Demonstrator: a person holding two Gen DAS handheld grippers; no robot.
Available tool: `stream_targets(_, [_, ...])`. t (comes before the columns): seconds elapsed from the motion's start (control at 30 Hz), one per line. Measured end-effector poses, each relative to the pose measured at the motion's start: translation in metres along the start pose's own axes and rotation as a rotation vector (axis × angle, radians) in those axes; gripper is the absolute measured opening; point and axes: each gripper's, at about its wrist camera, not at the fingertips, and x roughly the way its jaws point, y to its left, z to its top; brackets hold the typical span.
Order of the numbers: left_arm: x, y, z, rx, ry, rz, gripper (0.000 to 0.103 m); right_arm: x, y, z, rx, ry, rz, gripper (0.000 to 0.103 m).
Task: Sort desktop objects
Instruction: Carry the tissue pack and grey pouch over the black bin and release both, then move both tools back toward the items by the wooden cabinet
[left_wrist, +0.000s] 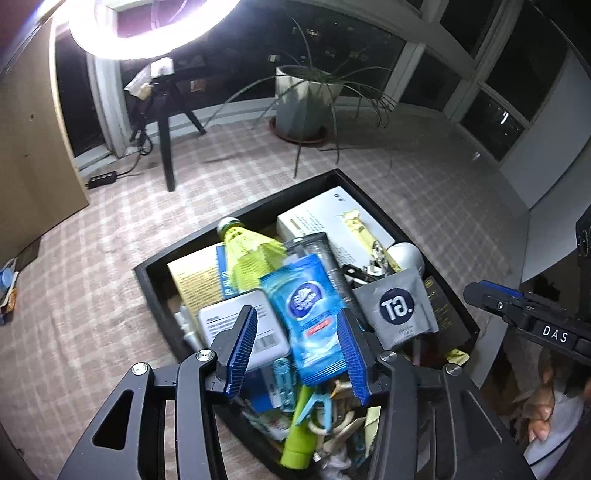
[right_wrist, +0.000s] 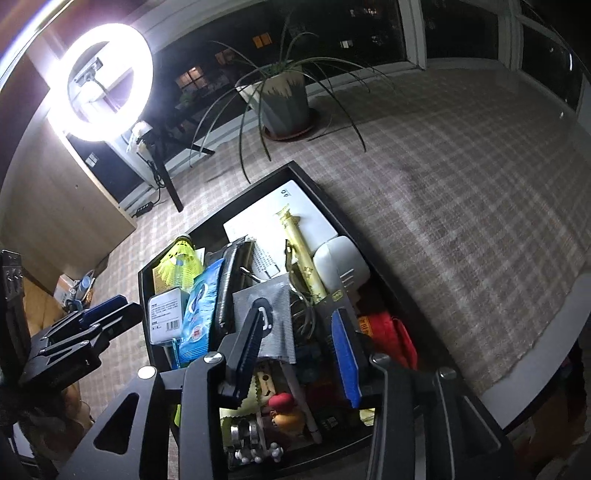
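Both tools are hanging over a black tray (left_wrist: 155, 291) that's stuffed full of desk junk, sitting on a surface (right_wrist: 461, 206) with a checked cloth. The left tool (left_wrist: 297, 349) has its jaws spread, with a blue tissue pack (left_wrist: 308, 310) sitting between them, but the pads don't look like they're pressing on it, so nothing's pinched. The right tool (right_wrist: 301, 345) is also spread, parked over a grey sachet (right_wrist: 273, 314), with nothing gripped that I can see.

The rest of the pile in the tray: a yellow shuttlecock (left_wrist: 249, 247), a white box (left_wrist: 325, 218) at the far end with a gold pen-like thing (right_wrist: 301, 254) lying on it, a small tin (left_wrist: 236, 325) just left of the tissue pack, a green tube (left_wrist: 299, 435) and some red stuff (right_wrist: 391, 332) at the right side.

Behind the tray there's a potted plant (left_wrist: 306, 99) and a glaring ring light (right_wrist: 99, 79).
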Motion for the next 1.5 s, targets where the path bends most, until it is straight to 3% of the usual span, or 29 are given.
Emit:
stream_targets(0.27, [-0.043, 0.033, -0.018, -0.023, -0.070, 0.075, 0.049, -0.004, 0.037, -0.005, -0.076, -0.012, 0.001, 0.043])
stream_targets(0.47, [-0.077, 0.066, -0.032, -0.047, -0.127, 0.142, 0.049, -0.003, 0.086, -0.012, -0.153, -0.022, 0.018, 0.048])
stream_targets(0.83, [-0.114, 0.161, -0.071, -0.132, -0.120, 0.207, 0.052, 0.021, 0.197, -0.025, -0.279, 0.024, 0.090, 0.051])
stream_targets(1.23, [-0.164, 0.366, -0.127, -0.281, -0.079, 0.302, 0.052, 0.078, 0.374, -0.045, -0.391, 0.061, 0.197, 0.054])
stream_targets(1.5, [-0.191, 0.494, -0.130, -0.422, -0.087, 0.329, 0.055, 0.116, 0.475, -0.044, -0.478, 0.093, 0.225, 0.057])
